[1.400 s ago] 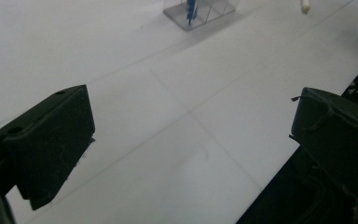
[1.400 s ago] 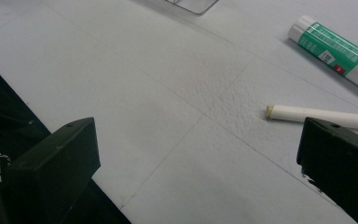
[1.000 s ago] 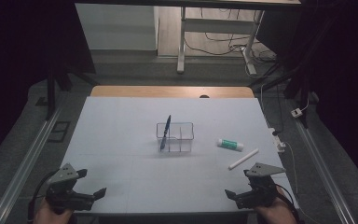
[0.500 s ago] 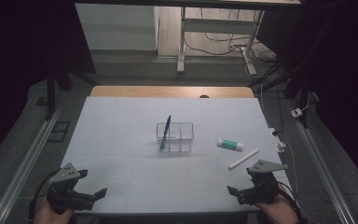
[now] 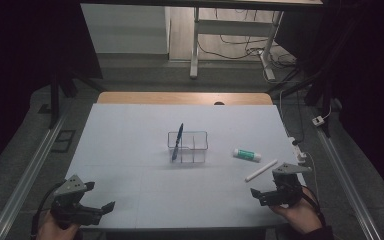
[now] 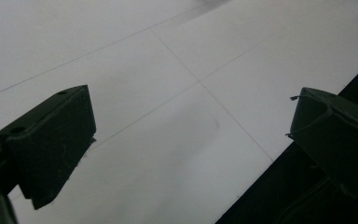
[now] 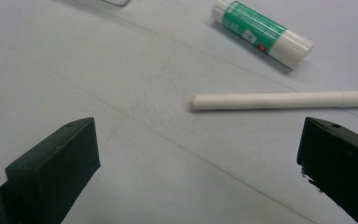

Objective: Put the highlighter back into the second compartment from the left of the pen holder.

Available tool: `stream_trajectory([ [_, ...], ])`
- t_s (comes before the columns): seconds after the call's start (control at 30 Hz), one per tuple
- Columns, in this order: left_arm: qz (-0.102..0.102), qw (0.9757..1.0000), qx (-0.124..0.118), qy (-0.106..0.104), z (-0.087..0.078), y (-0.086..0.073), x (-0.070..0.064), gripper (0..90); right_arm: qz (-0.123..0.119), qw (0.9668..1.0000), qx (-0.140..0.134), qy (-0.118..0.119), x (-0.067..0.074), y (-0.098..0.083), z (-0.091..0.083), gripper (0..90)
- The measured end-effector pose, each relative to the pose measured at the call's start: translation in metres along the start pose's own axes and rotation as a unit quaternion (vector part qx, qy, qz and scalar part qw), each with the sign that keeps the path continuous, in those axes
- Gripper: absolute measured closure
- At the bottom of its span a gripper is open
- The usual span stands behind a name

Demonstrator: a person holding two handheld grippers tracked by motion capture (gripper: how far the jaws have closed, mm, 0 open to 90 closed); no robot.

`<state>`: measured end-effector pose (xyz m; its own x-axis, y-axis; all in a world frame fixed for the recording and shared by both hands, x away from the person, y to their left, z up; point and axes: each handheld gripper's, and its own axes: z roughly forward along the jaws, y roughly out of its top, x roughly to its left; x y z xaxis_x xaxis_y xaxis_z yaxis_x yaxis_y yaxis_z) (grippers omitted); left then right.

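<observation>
High view: white table (image 5: 130,150) under light, dark room around.

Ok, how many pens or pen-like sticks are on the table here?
2. A blue pen stands tilted in the left compartment of the clear organizer; a white stick lies flat near the right gripper, beside the glue stick. None appear hidden.
</observation>
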<state>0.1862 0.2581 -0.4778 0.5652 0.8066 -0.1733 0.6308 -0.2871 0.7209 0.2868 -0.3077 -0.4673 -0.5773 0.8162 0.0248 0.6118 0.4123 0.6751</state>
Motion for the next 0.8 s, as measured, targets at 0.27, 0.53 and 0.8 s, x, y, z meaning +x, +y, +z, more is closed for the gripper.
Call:
stream_trajectory([
  [0.27, 0.001, 1.0000, 0.001, 0.001, 0.000, 0.000, 0.000, 0.4, 0.000, 0.9995, 0.015, -0.026, -0.024, 0.003, 0.013, 10.2],
  [0.53, 0.001, 1.0000, 0.001, 0.001, 0.001, 0.000, 0.000, 0.7, 0.009, 0.9991, 0.030, -0.029, -0.048, 0.008, 0.019, 45.4],
  [0.8, 0.000, 1.0000, 0.002, -0.001, 0.000, 0.000, 0.000, 0.8, 0.022, 0.9979, 0.053, -0.030, -0.077, 0.012, 0.026, 85.0],
])
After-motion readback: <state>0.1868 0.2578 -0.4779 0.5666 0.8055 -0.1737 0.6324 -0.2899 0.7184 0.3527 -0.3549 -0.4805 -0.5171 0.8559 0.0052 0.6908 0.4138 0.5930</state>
